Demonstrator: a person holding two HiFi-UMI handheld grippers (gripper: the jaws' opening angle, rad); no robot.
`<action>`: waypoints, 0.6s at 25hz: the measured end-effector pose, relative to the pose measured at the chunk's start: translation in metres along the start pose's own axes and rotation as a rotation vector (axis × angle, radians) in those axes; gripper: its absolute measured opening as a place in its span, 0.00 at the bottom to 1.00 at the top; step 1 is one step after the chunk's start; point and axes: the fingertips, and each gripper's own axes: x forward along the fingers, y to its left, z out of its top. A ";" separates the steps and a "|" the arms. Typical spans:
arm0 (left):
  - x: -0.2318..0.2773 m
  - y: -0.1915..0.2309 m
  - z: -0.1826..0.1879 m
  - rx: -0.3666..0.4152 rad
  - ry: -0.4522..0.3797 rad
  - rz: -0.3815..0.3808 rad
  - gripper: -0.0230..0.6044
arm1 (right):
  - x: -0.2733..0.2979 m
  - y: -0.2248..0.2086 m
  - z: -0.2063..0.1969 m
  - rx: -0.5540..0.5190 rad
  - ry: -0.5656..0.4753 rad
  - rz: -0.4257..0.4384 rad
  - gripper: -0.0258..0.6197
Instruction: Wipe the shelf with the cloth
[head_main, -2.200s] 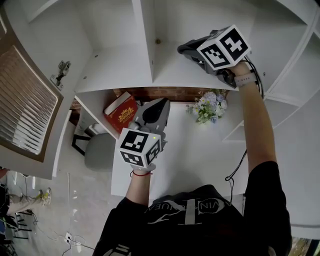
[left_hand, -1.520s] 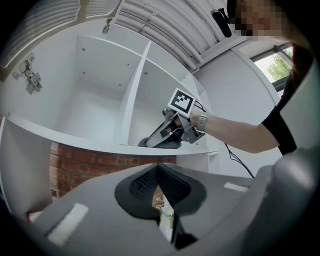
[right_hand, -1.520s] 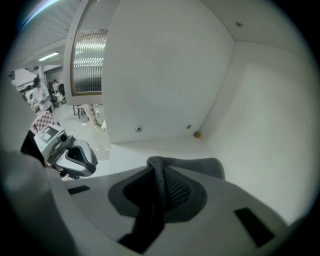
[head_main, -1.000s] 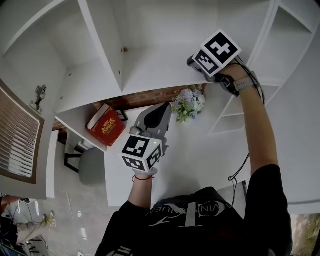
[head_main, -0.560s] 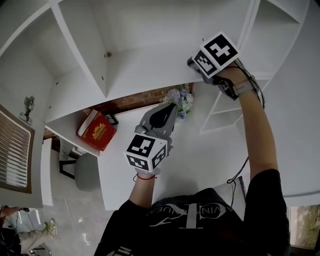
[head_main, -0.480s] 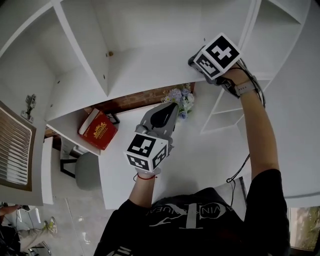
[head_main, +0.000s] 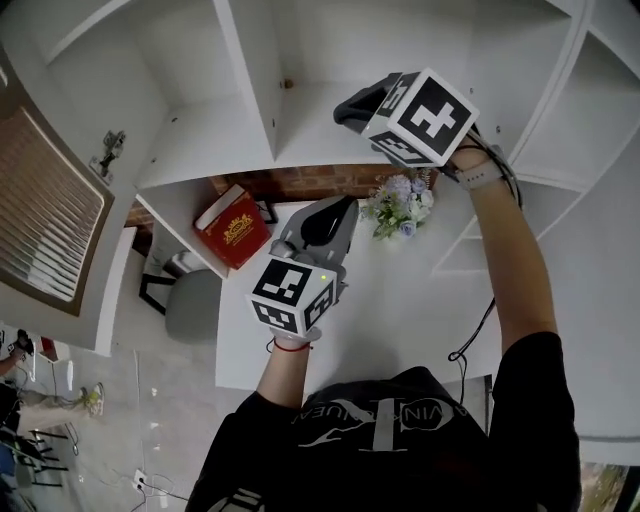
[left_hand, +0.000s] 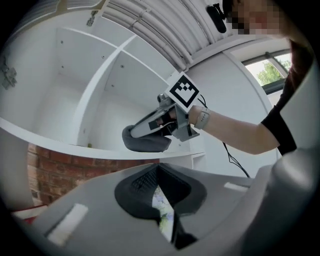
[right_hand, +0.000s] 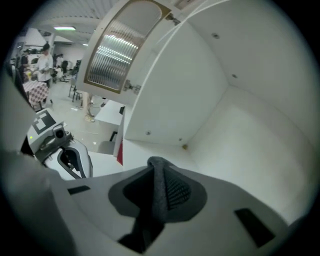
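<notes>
A dark grey cloth (head_main: 358, 100) is pinched in my right gripper (head_main: 352, 106), which is shut on it and presses it onto the white shelf board (head_main: 215, 140) just right of an upright divider (head_main: 255, 80). From the left gripper view the cloth (left_hand: 146, 141) lies bunched on the board's front edge under that gripper (left_hand: 132, 134). The right gripper view has a fold of cloth (right_hand: 161, 187) standing between the jaws, with the compartment's inner corner ahead. My left gripper (head_main: 338, 205) hangs lower, over the desk, holding nothing, its jaws closed to a thin slit.
A red book (head_main: 236, 225) leans under the shelf at the left. Right below the right hand sits a bunch of artificial flowers (head_main: 400, 205). The open cabinet door with a slatted panel (head_main: 50, 215) hangs far left. More white compartments (head_main: 570, 120) lie to the right.
My right gripper has slid the cloth leftward along the shelf board toward the divider and rolled at the wrist. The left gripper has kept its place over the desk.
</notes>
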 end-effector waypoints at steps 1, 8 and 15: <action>-0.008 0.008 0.001 0.004 0.001 0.031 0.05 | 0.007 0.010 0.011 -0.028 -0.017 0.035 0.13; -0.067 0.056 0.008 0.018 0.002 0.219 0.05 | 0.046 0.079 0.057 -0.215 -0.015 0.296 0.13; -0.087 0.070 0.015 0.023 0.002 0.272 0.06 | 0.056 0.080 0.052 -0.084 0.023 0.372 0.13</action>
